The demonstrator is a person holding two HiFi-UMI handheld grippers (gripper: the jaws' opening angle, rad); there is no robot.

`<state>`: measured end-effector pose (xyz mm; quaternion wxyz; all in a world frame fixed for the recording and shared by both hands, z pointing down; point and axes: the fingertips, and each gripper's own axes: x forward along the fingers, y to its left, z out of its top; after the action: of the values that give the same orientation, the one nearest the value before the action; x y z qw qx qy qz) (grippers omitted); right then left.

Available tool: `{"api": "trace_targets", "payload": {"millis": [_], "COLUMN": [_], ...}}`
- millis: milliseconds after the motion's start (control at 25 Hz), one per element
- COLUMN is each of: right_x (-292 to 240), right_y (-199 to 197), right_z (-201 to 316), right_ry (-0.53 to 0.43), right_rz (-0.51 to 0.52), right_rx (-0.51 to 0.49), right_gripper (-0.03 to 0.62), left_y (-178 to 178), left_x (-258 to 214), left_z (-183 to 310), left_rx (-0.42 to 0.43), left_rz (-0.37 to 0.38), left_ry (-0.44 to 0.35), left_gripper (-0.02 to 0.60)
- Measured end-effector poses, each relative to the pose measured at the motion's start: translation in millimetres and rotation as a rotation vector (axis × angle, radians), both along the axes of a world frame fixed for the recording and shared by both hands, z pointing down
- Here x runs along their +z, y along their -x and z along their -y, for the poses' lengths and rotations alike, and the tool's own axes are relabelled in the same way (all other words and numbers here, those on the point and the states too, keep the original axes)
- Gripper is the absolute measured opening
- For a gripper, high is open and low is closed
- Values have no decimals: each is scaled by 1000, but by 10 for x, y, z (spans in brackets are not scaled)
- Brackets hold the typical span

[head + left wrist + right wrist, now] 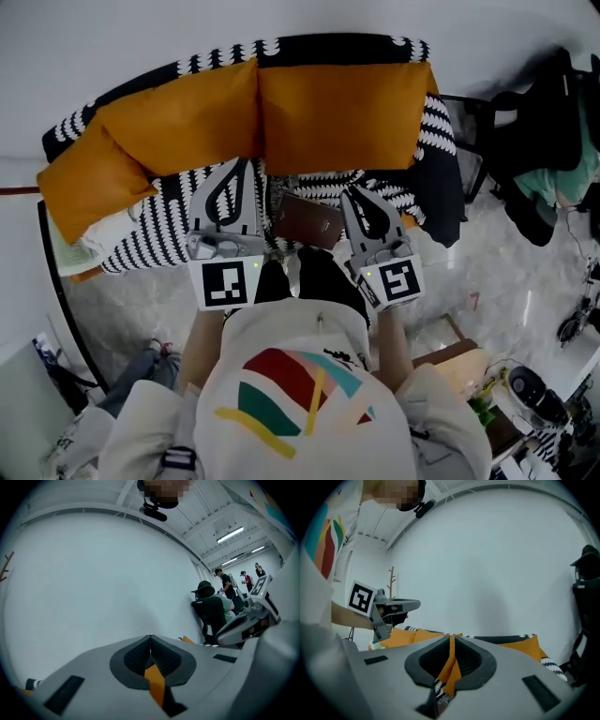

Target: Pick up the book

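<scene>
Book (307,221) on striped sofa (161,234), edges partly hidden behind left gripper (246,167) and right gripper (350,195); both jaws clenched, nothing between them.

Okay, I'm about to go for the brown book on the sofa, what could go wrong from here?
The left gripper and the right gripper are both shut; pushed in like that, they would likely shove the book rather than grip it. The book lies flat on a soft striped throw, so a jaw sliding under it may snag fabric. The grippers flank the book closely and could bump each other.
</scene>
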<state>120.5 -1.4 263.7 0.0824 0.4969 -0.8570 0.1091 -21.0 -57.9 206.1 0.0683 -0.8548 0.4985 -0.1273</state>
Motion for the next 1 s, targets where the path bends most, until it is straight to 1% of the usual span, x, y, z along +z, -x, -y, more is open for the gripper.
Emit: {"api": "trace_targets", "payload": {"millis": [80,120,240,320,400,440,520,600,680,800,1000], "right_x": [216,357,919,1401,1978,2285,2873,3376,3775,4193,4675], "right_y": [75,127,284,394,508,572,700,794,861,955,1050], "right_z": [190,271,460,491,421,346,165,44,-20,-157,-237], "right_ry": [46,73,200,308,440,515,644,706,746,823,894], "right_rz": [-4,-3,30,49,36,15,-62,-150,-201,-226,-282], "right_rx": [-120,-182,-340,-439,-574,-661,-838,-960,-1023,-1092,-1149], "right_gripper": [34,72,262,274,275,273,273,273,273,273,273], "left_y": [-69,-84,-72,-35,-27,-29,-15,13,47,98,141], "left_x": [69,141,512,888,1322,1543,1965,2316,2572,2836,3220], "left_z": [151,225,446,577,712,777,883,939,945,880,797], "left_rx": [-1,0,-1,-11,-20,-20,-19,-20,-21,-15,22], "left_rz": [6,15,32,10,-10,-12,-10,-11,-15,-25,-11], "left_ry": [20,30,69,105,128,134,149,171,191,220,272], "left_gripper": [8,8,8,8,8,8,8,8,8,8,8]}}
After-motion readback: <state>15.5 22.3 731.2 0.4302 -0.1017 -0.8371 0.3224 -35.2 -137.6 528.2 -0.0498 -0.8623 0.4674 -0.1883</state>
